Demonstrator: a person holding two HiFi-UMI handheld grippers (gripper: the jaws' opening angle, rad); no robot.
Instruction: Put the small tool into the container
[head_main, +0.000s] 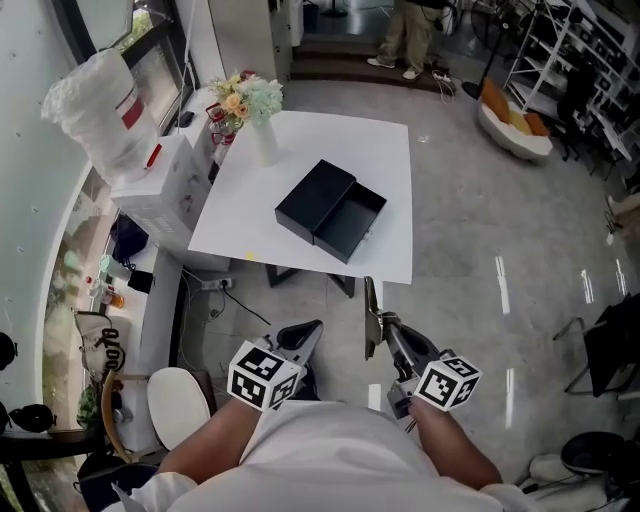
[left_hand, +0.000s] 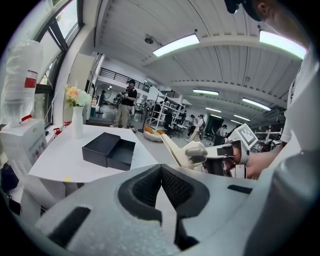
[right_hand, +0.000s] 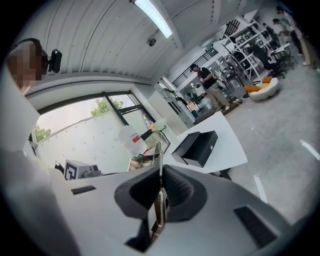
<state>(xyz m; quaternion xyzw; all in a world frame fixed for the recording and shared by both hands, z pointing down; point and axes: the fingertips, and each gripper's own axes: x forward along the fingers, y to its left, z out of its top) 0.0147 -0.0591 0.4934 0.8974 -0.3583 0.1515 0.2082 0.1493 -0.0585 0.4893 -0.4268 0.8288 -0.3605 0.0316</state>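
Note:
The container is a black box (head_main: 332, 211) with its drawer pulled open, lying on a white table (head_main: 390, 160); it also shows in the left gripper view (left_hand: 109, 150) and the right gripper view (right_hand: 197, 145). My right gripper (head_main: 385, 332) hangs below the table's near edge, shut on the small tool (head_main: 370, 318), a thin flat metal piece pointing up toward the table. The tool stands edge-on between the pads (right_hand: 159, 165). My left gripper (head_main: 300, 340) is beside it on the left, shut and holding nothing (left_hand: 161, 172). From there the right gripper (left_hand: 200, 152) and the tool (left_hand: 172, 149) show side-on.
A white vase of flowers (head_main: 258, 115) stands at the table's far left corner. A white carton with a plastic bag (head_main: 150, 185) sits left of the table, and a white stool (head_main: 180, 405) is near my left arm. A person (head_main: 405, 35) stands far behind.

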